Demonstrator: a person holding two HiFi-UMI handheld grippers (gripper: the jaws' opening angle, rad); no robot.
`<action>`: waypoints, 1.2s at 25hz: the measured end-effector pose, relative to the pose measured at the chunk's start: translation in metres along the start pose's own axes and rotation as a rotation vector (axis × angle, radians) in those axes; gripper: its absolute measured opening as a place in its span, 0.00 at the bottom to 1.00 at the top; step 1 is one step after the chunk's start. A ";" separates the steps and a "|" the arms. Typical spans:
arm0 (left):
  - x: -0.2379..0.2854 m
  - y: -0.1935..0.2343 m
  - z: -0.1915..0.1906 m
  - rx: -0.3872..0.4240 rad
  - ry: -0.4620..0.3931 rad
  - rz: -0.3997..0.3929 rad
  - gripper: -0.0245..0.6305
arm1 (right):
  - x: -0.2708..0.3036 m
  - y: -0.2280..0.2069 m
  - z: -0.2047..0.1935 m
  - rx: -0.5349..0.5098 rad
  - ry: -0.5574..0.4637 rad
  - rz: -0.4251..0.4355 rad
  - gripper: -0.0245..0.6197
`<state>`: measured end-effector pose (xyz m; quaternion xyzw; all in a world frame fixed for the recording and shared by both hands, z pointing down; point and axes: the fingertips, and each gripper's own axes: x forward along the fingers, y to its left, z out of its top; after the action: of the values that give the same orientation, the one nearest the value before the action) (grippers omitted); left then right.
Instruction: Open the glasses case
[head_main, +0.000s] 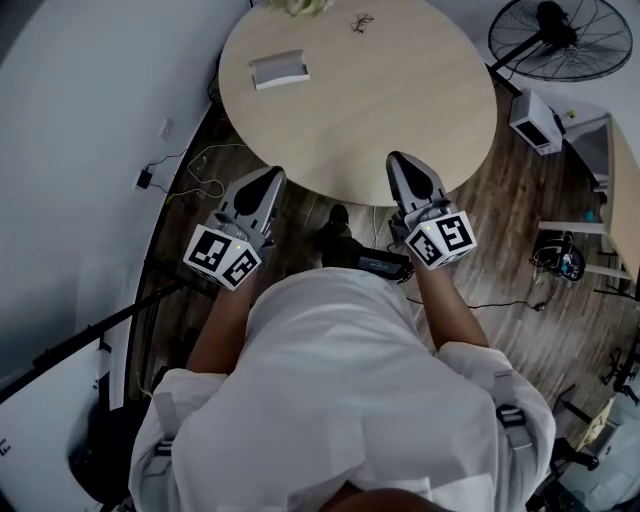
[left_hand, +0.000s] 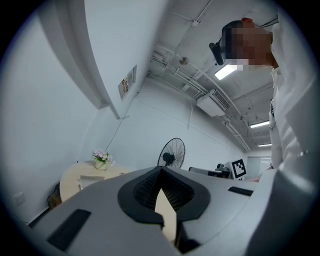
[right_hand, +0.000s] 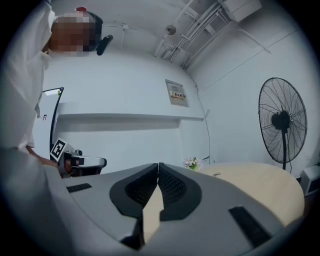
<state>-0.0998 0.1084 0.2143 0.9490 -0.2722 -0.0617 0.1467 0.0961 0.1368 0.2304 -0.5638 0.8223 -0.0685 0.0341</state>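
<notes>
- The left claw (left_hand: 161, 171) is seen pressed together, with nothing between its jaws; the right claw (right_hand: 158, 166) is likewise closed and empty.
- Both are held out in front of the body on forward-stretched forearms, tips at the near rim of the round surface (head_main: 400, 110).
- The glasses case (head_main: 279, 69) is spotted far left on the surface, well apart from both claws.

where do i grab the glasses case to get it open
Probably pinch the case across its short width, near one end, coming from above. It lies flat on the table, long side crosswise to you, with room on every side. The seam is too small to see, so I can't say which long edge lifts.
</notes>
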 end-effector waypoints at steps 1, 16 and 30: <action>-0.011 -0.007 -0.004 -0.001 0.004 -0.010 0.06 | -0.009 0.011 -0.002 -0.001 -0.002 -0.004 0.08; -0.117 -0.087 -0.062 -0.036 0.055 -0.039 0.06 | -0.126 0.113 -0.033 0.012 0.029 -0.002 0.08; -0.098 -0.132 -0.071 0.018 0.127 0.029 0.06 | -0.161 0.084 -0.014 0.034 -0.003 0.080 0.08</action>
<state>-0.1029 0.2847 0.2438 0.9483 -0.2764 0.0030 0.1560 0.0753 0.3171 0.2281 -0.5301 0.8428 -0.0802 0.0477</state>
